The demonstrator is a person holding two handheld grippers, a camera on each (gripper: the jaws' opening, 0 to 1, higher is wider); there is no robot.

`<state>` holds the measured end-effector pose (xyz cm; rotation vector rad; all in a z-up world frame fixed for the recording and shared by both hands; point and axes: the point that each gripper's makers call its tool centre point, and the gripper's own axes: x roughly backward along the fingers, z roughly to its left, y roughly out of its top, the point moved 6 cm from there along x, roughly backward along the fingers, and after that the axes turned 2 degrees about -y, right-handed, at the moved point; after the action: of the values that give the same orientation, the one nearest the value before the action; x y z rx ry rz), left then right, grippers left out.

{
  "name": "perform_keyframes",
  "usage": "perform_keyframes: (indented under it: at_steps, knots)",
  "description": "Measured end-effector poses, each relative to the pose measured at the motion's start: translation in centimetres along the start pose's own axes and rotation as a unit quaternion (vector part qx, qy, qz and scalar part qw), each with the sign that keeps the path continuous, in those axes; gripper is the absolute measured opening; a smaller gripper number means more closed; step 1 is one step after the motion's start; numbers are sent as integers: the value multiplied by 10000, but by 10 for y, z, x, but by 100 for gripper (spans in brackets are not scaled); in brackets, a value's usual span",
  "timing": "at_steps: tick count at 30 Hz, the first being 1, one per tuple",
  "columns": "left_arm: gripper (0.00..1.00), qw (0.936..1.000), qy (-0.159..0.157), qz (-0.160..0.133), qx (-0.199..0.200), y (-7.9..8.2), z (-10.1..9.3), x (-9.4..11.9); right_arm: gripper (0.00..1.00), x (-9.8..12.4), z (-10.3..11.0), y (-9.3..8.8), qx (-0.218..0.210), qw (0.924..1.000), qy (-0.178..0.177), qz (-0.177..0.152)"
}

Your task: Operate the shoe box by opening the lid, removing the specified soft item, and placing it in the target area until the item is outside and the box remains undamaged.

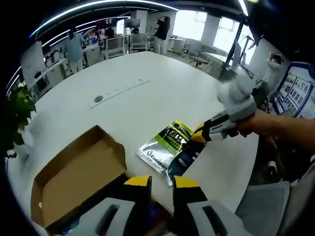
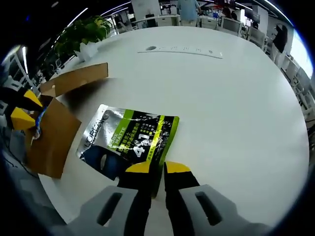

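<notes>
The brown cardboard shoe box (image 1: 81,174) lies open on the white table, its lid flap (image 2: 78,78) folded back. Outside it, a silver, green and black soft pouch (image 1: 170,146) lies flat on the table beside the box. My right gripper (image 2: 158,169) is shut on the pouch's near edge (image 2: 130,140); in the left gripper view it comes in from the right (image 1: 201,133). My left gripper (image 1: 162,183) sits at the box's near corner with its jaws close together over the box wall; in the right gripper view its yellow fingertips (image 2: 22,118) straddle the box (image 2: 54,132).
The round white table (image 2: 231,98) stretches far beyond the pouch, with a cable slot (image 2: 182,49) near its middle. A potted plant (image 2: 86,32) stands at the table's far edge by the box. People and desks (image 1: 74,46) fill the room behind.
</notes>
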<state>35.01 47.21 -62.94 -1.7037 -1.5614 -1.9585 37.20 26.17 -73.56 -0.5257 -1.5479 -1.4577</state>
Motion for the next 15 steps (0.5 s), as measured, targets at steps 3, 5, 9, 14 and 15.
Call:
perform_keyframes:
  at_steps: [3,5,9,14,15]
  knots:
    - [18,9999,99,-56,-2,-3,6,10,11,4,1,0,25,10000,-21,-7]
    - [19,9998,151,-120,34,-5,11,17,13,6,2,1,56,10000,-31,-9]
    - [20,9995,249,-175,85,-10,19,28,17,14,4,3,130,9999,-47,-54]
    - [22,9988,369,-282,154,-18,29,43,21,24,7,5,209,9997,-34,-92]
    - [22,9986,404,-299,164,-20,31,47,22,27,9,7,252,9996,-11,-119]
